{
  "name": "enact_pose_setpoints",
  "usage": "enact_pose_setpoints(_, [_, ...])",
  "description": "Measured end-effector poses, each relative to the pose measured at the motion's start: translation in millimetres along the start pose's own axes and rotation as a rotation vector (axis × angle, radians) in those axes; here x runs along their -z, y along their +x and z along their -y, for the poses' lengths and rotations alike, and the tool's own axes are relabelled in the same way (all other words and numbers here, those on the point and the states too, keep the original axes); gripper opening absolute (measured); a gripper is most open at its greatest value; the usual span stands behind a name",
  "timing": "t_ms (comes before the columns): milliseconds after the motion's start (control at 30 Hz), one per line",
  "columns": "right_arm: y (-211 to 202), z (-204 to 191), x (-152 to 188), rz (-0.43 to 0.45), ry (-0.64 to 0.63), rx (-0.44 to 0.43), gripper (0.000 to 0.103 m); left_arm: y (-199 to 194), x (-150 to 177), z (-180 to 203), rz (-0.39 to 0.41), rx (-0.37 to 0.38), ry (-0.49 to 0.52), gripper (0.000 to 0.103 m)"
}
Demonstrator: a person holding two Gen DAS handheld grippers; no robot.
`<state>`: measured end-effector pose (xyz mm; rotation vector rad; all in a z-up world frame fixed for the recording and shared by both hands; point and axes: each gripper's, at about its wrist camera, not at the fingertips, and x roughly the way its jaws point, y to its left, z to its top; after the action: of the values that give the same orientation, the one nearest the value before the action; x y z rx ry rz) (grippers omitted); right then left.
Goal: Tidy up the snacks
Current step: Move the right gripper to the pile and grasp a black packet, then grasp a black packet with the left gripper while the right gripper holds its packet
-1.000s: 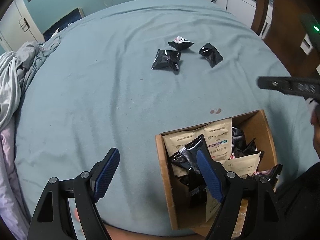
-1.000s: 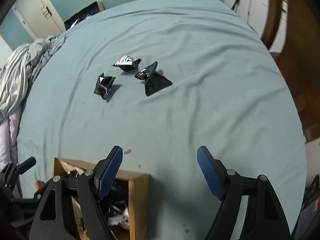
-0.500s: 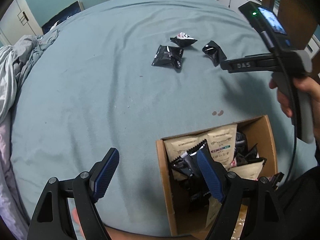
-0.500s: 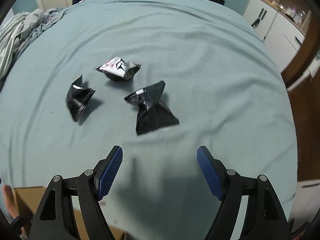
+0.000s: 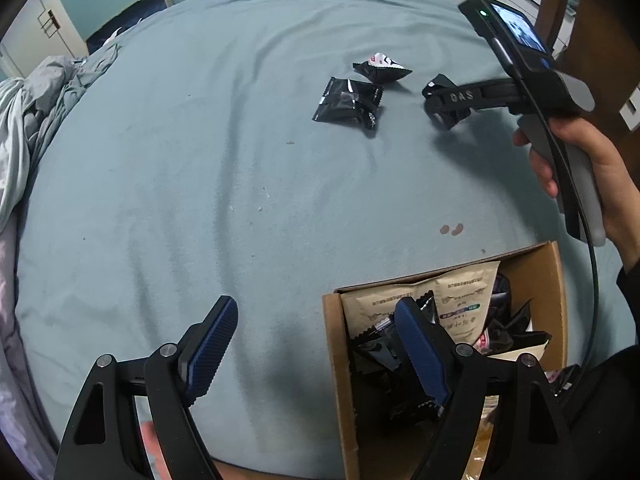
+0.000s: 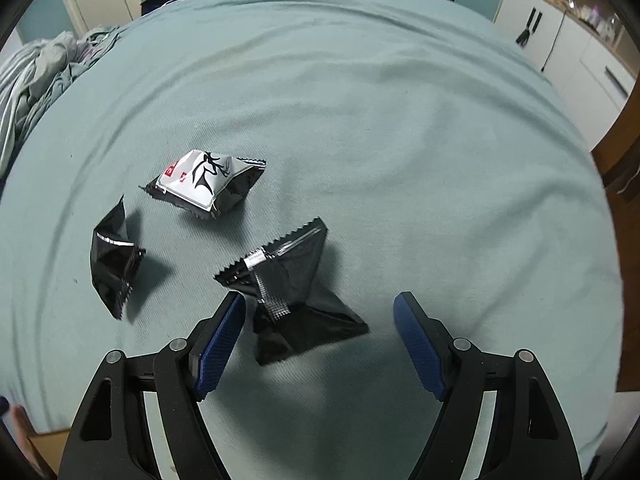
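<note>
Three black snack packets lie on the teal bed sheet. In the right wrist view the nearest packet (image 6: 294,292) lies between the fingertips of my open right gripper (image 6: 320,316), not gripped. A packet with a white face (image 6: 206,184) and a folded black packet (image 6: 112,258) lie farther left. In the left wrist view my right gripper (image 5: 444,108) hovers over that nearest packet, with the other two packets (image 5: 348,102) (image 5: 382,70) beside it. My left gripper (image 5: 316,336) is open and empty above the near-left corner of the cardboard box (image 5: 554,280), which holds several beige and black packets.
Crumpled grey bedding (image 5: 28,120) lies at the left edge of the bed. White cabinets (image 6: 560,48) and a wooden frame (image 5: 580,8) stand to the right. Two small stains (image 5: 450,229) mark the sheet beyond the box.
My right gripper has moved forward from the box to the packets and lowered over the nearest one. My left gripper has stayed over the box.
</note>
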<state>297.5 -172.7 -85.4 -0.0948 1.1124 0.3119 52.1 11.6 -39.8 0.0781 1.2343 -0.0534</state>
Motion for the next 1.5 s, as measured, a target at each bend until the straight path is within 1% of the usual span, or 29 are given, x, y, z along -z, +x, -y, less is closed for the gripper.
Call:
enact_pose_setpoints(33, [2, -1, -1, -0.005, 0.013, 0.001, 0.054, 1, 1, 1, -0.001, -0.005, 0.005, 0.082])
enact_pose_setpoints(100, [-1, -2, -1, 0.009, 0.02, 0.015, 0.04, 3, 1, 3, 0.002, -0.023, 0.017, 0.082])
enact_pose_setpoints(133, [-3, -4, 0, 0.012, 0.021, 0.01, 0.037, 4, 1, 4, 0.008, -0.04, 0.026, 0.082])
enact_pose_setpoints(267, [-27, -6, 6, 0.037, 0.046, -0.011, 0.035, 3, -3, 5, 0.039, -0.091, 0.046, 0.082])
enact_pose_setpoints(400, [-64, 3, 21, 0.042, 0.146, -0.084, 0.035, 6, -16, 9, 0.023, -0.096, 0.084, 0.082])
enact_pose_setpoints(467, [-86, 7, 32, 0.043, 0.18, -0.106, 0.035, 8, -26, 8, -0.015, -0.052, 0.092, 0.082])
enact_pose_setpoints(533, [-106, 12, 41, 0.052, 0.182, -0.104, 0.035, 11, -38, 5, -0.069, 0.009, 0.066, 0.082])
enact_pose_setpoints(633, [-140, 15, 64, 0.09, 0.187, -0.116, 0.035, 14, -55, 2, -0.128, 0.135, 0.029, 0.082])
enact_pose_setpoints(667, [-150, 16, 75, 0.101, 0.199, -0.132, 0.035, 14, -63, 1, -0.133, 0.173, 0.01, 0.082])
enact_pose_setpoints(700, [-158, 19, 86, 0.114, 0.213, -0.146, 0.035, 15, -72, -1, -0.13, 0.194, -0.013, 0.083])
enact_pose_setpoints(733, [-164, 19, 97, 0.127, 0.225, -0.155, 0.035, 17, -80, -1, -0.125, 0.197, -0.033, 0.084])
enact_pose_setpoints(833, [-178, 19, 135, 0.145, 0.246, -0.152, 0.035, 28, -106, 5, -0.107, 0.16, -0.052, 0.084])
enact_pose_setpoints(867, [-181, 19, 150, 0.146, 0.262, -0.162, 0.035, 33, -114, 8, -0.103, 0.153, -0.051, 0.084])
enact_pose_setpoints(1000, [-188, 22, 184, 0.137, 0.317, -0.194, 0.035, 62, -148, 20, -0.079, 0.123, -0.044, 0.085])
enact_pose_setpoints(1100, [-182, 33, 184, 0.115, 0.346, -0.221, 0.035, 95, -172, 31, -0.082, 0.055, -0.005, 0.085])
enact_pose_setpoints(1167, [-176, 39, 179, 0.087, 0.366, -0.26, 0.035, 113, -182, 35, -0.101, 0.027, 0.009, 0.085])
enact_pose_setpoints(1233, [-164, 41, 175, 0.049, 0.381, -0.289, 0.035, 130, -189, 38, -0.139, 0.023, 0.009, 0.085])
enact_pose_setpoints(1267, [-160, 42, 175, 0.04, 0.382, -0.286, 0.035, 137, -192, 39, -0.153, 0.025, 0.008, 0.087])
enact_pose_setpoints(1300, [-158, 42, 173, 0.034, 0.381, -0.28, 0.035, 138, -195, 40, -0.14, 0.029, 0.009, 0.091])
enact_pose_setpoints(1367, [-155, 44, 170, 0.032, 0.385, -0.281, 0.035, 138, -199, 43, -0.138, 0.03, 0.032, 0.088])
enact_pose_setpoints(1400, [-154, 45, 169, 0.032, 0.387, -0.283, 0.035, 138, -201, 45, -0.141, 0.031, 0.049, 0.082])
enact_pose_setpoints(1433, [-152, 46, 167, 0.031, 0.388, -0.284, 0.035, 135, -202, 47, -0.13, 0.037, 0.064, 0.067])
enact_pose_setpoints(1500, [-150, 46, 167, 0.028, 0.389, -0.278, 0.035, 129, -203, 48, -0.113, 0.04, 0.067, 0.054])
